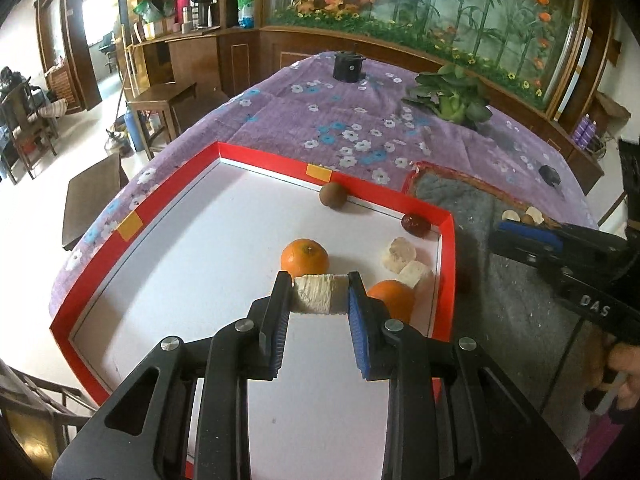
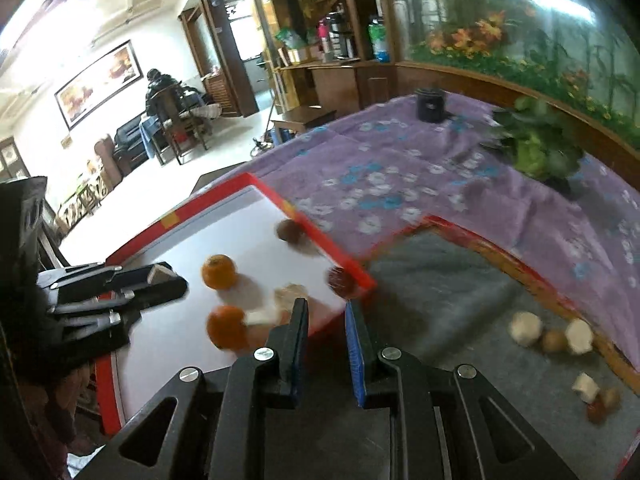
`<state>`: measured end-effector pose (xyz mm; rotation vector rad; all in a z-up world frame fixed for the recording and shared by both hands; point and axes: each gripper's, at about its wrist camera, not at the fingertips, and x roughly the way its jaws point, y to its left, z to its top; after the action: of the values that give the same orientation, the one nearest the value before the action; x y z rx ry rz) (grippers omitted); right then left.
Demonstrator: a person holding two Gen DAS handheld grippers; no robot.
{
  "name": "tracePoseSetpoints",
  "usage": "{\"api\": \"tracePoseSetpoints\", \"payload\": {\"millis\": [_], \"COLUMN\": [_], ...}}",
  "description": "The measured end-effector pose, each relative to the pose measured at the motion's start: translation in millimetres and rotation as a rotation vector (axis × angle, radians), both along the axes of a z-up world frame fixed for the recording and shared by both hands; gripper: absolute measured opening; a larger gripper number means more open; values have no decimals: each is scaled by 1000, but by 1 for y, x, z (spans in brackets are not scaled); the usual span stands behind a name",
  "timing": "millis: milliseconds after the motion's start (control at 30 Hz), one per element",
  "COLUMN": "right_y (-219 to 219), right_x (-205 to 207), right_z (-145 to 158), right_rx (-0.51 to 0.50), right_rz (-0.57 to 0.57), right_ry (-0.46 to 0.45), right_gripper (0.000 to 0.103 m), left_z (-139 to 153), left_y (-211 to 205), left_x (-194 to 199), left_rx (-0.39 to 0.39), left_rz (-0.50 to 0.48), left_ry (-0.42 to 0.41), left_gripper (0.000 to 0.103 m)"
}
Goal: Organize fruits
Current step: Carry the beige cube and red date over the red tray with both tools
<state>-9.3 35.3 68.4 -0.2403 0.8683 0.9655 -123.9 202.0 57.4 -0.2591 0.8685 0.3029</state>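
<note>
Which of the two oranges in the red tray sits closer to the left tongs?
The round orange beside the right finger of the left tongs, partly hidden behind it; the other orange lies farther back, fully visible.

In the tray (image 1: 96, 280), two oranges (image 1: 305, 257) lie near its right wall, a kiwi (image 1: 333, 196) at the far wall, and the mat (image 1: 500, 280) just right of it.

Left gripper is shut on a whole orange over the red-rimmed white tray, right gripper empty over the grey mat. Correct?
Not quite. The left gripper is shut on a pale, peeled cylindrical fruit chunk, not an orange; the left wrist view shows both round oranges lying free on the red-rimmed white tray. The rest stands: the right gripper is empty near the grey mat.
</note>
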Motion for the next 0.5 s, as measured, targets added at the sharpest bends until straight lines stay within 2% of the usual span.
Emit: {"api": "tracePoseSetpoints", "payload": {"millis": [67, 167, 233, 333, 400, 500], "right_y": [-14, -24, -23, -6, 8, 28], "right_x": [2, 7, 3, -4, -7, -11], "right_z": [-5, -19, -26, -31, -35, -53], "right_rx": [-19, -24, 1, 1, -34, -152], "right_rz": [-13, -34, 4, 53, 86, 123], "right_ry": [-5, 39, 70, 43, 17, -22], "right_gripper": [20, 20, 20, 29, 30, 29], "left_z": [-2, -5, -7, -7, -6, -6], "left_y": [-1, -3, -5, -5, -5, -4], "left_x": [2, 5, 5, 5, 6, 7], "left_rx": [-7, -13, -16, -12, -10, -5], "left_rz": [-7, -17, -19, -16, -16, -18], "left_ry": [0, 4, 8, 15, 16, 23], "left_gripper": [27, 27, 27, 27, 27, 27]}}
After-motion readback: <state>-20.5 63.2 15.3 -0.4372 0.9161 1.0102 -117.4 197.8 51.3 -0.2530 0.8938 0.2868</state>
